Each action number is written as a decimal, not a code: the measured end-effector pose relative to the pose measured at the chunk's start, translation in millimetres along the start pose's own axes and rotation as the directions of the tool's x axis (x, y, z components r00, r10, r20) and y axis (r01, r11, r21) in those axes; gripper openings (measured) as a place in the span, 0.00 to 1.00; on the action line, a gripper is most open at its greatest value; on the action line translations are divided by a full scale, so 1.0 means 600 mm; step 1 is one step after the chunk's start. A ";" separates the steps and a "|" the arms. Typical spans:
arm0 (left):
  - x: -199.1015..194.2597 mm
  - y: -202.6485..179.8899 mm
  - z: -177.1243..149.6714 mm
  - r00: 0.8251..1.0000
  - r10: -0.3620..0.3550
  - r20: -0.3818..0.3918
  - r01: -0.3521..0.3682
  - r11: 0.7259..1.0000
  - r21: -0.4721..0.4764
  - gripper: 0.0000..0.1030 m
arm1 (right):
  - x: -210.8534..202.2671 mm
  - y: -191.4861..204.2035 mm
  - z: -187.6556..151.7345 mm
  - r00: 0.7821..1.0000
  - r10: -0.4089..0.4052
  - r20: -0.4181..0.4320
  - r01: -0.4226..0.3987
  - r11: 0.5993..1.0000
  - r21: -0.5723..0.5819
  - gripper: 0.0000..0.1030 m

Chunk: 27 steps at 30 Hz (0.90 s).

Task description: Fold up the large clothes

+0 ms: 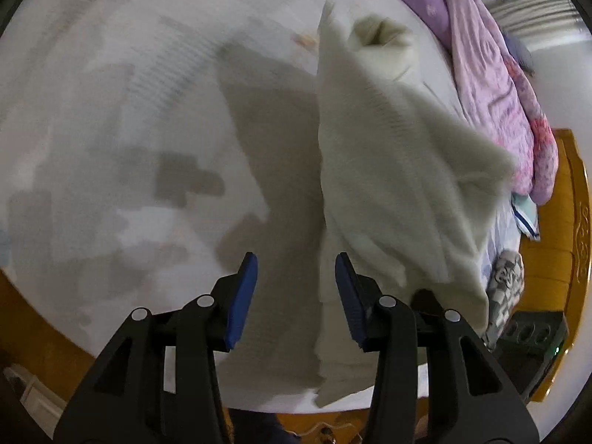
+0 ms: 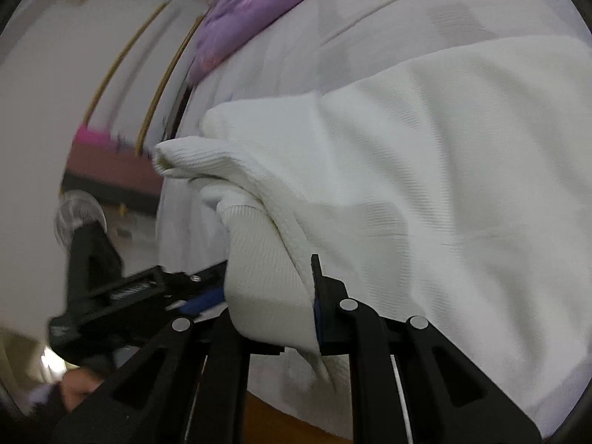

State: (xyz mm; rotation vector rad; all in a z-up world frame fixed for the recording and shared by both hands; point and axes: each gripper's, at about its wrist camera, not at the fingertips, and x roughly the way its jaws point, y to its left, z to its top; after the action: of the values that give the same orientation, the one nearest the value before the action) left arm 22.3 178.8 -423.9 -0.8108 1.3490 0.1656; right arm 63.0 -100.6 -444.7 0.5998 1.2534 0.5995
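Black left gripper (image 1: 296, 277) with blue pads fills the lower middle of its frame, jaws spread wide and empty over the pale bedsheet (image 1: 111, 129). Right of centre hangs the cream ribbed knit garment (image 1: 388, 170), pink floral quilt (image 1: 492, 85) beyond. Black right gripper (image 2: 273, 296) is clamped on that garment's (image 2: 407, 185) bunched fabric at lower centre

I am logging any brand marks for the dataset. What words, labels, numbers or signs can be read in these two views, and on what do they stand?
None can be read.
Cream knitted garment: no tag or print shows.
Pink and purple patterned quilt: floral pattern only, no lettering.
Grey-and-white checked cloth at the bed's edge: marks too blurred to read.
Carved orange wooden bed frame: ornament, not text.
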 end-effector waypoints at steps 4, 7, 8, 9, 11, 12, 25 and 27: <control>0.041 -0.096 -0.020 0.998 -0.046 -0.039 0.049 0.994 0.102 0.43 | -0.090 -0.061 0.004 0.995 -0.034 0.097 0.022 0.992 0.122 0.09; 0.077 -0.170 -0.048 0.992 -0.080 -0.094 0.097 0.977 0.188 0.43 | -0.154 -0.094 -0.002 0.984 -0.079 0.162 0.055 0.987 0.150 0.09; 0.088 -0.193 -0.058 0.991 -0.082 -0.105 0.103 0.971 0.216 0.43 | -0.173 -0.104 -0.008 0.978 -0.095 0.185 0.065 0.984 0.165 0.09; 0.097 -0.208 -0.065 0.990 -0.083 -0.114 0.108 0.967 0.233 0.43 | -0.190 -0.113 -0.014 0.972 -0.114 0.205 0.076 0.980 0.183 0.09; 0.121 -0.236 -0.083 0.986 -0.087 -0.143 0.121 0.960 0.251 0.44 | -0.217 -0.141 -0.030 0.959 -0.160 0.234 0.104 0.967 0.234 0.08; 0.136 -0.246 -0.093 0.984 -0.084 -0.160 0.122 0.961 0.249 0.44 | -0.230 -0.163 -0.041 0.951 -0.197 0.240 0.130 0.954 0.269 0.08; 0.235 -0.208 -0.150 0.974 -0.002 -0.226 0.037 0.988 0.148 0.56 | -0.213 -0.332 -0.087 0.964 -0.250 0.086 0.169 0.834 0.526 0.19; 0.223 -0.202 -0.153 0.979 -0.032 -0.201 0.061 0.989 0.138 0.56 | -0.224 -0.347 -0.087 0.964 -0.256 0.066 0.182 0.826 0.534 0.27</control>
State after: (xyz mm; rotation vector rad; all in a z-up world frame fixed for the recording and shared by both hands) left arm 49.3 -9.2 -493.8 -0.7511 1.5090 -0.0504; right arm 2.5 -337.4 -510.8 0.9175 1.3379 0.0055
